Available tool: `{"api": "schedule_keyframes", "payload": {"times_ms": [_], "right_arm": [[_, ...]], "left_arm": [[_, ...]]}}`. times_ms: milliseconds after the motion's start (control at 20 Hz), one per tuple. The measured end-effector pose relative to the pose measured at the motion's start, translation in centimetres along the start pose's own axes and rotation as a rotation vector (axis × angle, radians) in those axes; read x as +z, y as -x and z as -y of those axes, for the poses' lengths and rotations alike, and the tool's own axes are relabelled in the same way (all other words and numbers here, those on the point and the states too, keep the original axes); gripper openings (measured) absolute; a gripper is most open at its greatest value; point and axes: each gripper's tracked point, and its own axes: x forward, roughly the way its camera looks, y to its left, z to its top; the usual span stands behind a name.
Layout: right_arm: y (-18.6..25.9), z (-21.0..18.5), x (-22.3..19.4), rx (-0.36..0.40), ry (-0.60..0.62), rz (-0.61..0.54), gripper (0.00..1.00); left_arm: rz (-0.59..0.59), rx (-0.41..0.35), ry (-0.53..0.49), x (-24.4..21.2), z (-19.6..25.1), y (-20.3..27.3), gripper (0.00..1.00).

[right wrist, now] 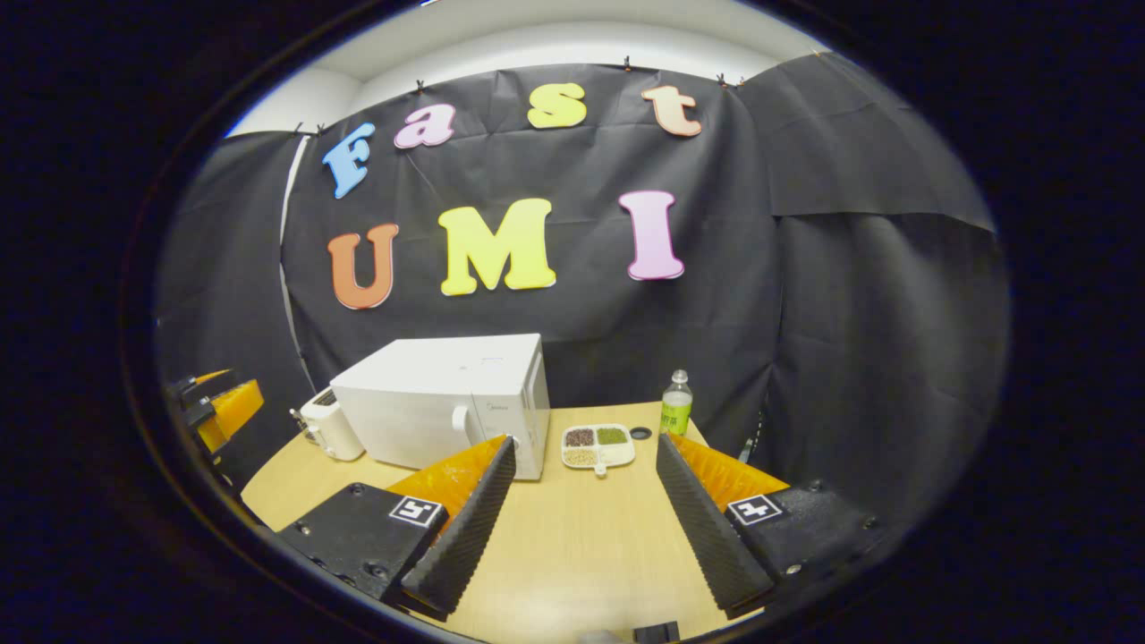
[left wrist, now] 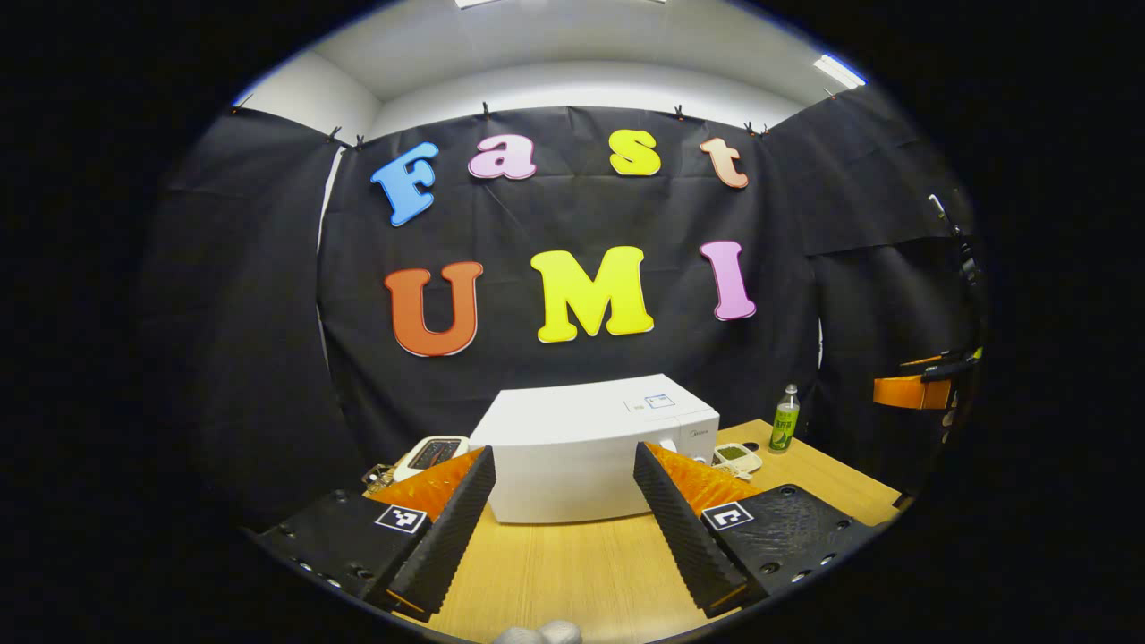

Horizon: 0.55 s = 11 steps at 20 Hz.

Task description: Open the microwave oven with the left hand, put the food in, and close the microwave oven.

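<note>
The white microwave (left wrist: 572, 452) stands on the wooden table with its door closed, and I see it from its side. In the right gripper view the microwave (right wrist: 438, 398) shows its door handle (right wrist: 462, 420). A white sectioned tray of food (right wrist: 597, 445) lies on the table to the right of the oven, also seen as the tray (left wrist: 738, 458). My left gripper (left wrist: 564, 454) is open and holds nothing, a short way back from the microwave. My right gripper (right wrist: 586, 443) is open too, with nothing between its fingers, hovering over the table short of the tray.
A green-labelled bottle (right wrist: 676, 402) stands behind the tray, with a small dark cap (right wrist: 640, 433) beside it. A white toaster-like appliance (right wrist: 329, 427) sits left of the microwave. The wooden table (right wrist: 572, 555) stretches toward me. The other gripper (left wrist: 921, 385) shows far right.
</note>
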Motion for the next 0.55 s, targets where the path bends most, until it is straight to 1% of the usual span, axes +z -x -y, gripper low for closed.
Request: {"api": "schedule_keyframes", "payload": {"times_ms": [50, 100, 150, 250, 300, 350, 400, 550], "right_arm": [[0.1, -0.5, 0.4, 0.007, 0.001, 0.008, 0.92], [0.3, -0.9, 0.8, 0.013, 0.0, 0.017, 0.92], [0.5, -1.3, 1.3, 0.02, -0.002, 0.032, 1.0], [0.8, -1.9, 2.4, 0.027, 0.007, 0.06, 1.0], [1.1, -2.1, 3.0, 0.029, 0.017, 0.076, 0.92], [1.3, -2.4, 3.6, 0.03, 0.026, 0.089, 1.0], [1.5, -2.7, 4.2, 0.033, 0.034, 0.107, 0.92], [1.8, -3.4, 5.6, 0.034, 0.056, 0.14, 0.92]], "left_arm": [[0.014, 0.008, 0.006, 0.9, -0.4, 0.4, 0.96], [0.023, 0.014, 0.014, 1.6, -0.8, 0.8, 0.96], [0.039, 0.027, 0.026, 2.3, -1.3, 1.2, 0.96], [0.074, 0.044, 0.045, 3.4, -1.6, 1.5, 0.96], [0.076, 0.053, 0.051, 3.6, -2.0, 1.4, 0.96], [0.075, 0.053, 0.062, 3.7, -1.9, 1.6, 0.96], [0.08, 0.056, 0.072, 3.9, -2.0, 1.6, 0.96], [0.084, 0.058, 0.087, 4.5, -2.4, 1.5, 0.96]]}}
